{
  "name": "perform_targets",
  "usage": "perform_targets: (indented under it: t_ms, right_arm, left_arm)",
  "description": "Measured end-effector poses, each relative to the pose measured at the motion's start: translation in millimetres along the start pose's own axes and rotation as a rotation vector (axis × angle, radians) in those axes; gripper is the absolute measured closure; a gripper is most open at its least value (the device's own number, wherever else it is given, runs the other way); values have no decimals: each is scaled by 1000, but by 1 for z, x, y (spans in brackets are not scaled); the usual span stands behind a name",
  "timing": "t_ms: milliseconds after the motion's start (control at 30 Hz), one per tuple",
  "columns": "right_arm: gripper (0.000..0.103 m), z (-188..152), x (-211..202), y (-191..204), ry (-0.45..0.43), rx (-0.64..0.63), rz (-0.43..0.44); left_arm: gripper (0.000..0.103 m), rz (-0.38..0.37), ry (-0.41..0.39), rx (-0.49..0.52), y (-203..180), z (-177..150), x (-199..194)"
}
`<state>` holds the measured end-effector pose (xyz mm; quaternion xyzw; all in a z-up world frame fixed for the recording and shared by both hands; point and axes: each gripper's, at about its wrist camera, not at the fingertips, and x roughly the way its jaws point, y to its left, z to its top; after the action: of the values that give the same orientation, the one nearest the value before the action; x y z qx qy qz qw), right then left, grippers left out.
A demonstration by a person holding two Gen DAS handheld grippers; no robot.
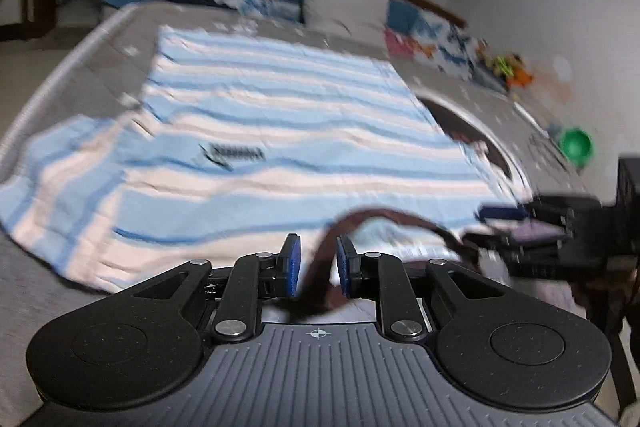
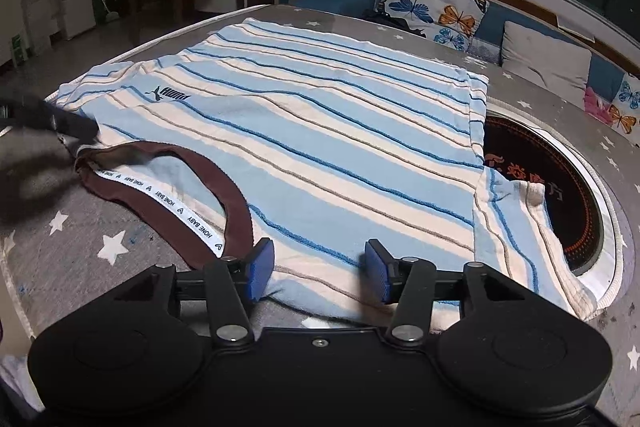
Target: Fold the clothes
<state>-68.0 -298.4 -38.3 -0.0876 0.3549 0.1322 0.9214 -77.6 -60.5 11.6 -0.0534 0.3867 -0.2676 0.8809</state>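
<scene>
Meanwhile, the striped shirt (image 2: 320, 131) is lying flat on the tabletop (image 2: 120, 243); the left hand-held gripper (image 1: 316, 263) is pinching its brown collar (image 1: 320, 267), and the right hand-held gripper (image 2: 320, 267) is standing released over the shoulder.

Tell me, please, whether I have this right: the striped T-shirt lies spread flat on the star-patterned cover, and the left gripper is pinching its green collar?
Not quite: the collar is brown, not green. The right wrist view shows it clearly. The rest holds: the striped T-shirt lies spread flat on the star-patterned cover, and the left gripper is pinching that collar.
</scene>
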Motion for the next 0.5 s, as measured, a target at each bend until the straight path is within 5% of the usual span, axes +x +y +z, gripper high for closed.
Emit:
perform_targets:
  t_ms: [300, 500]
  right_arm:
    - [49, 2, -1, 0, 2, -8, -4]
    - [48, 8, -9, -7, -38, 16, -24]
  left_arm:
    - [84, -75, 76, 41, -9, -20, 0]
    - [84, -81, -15, 70, -11, -6, -24]
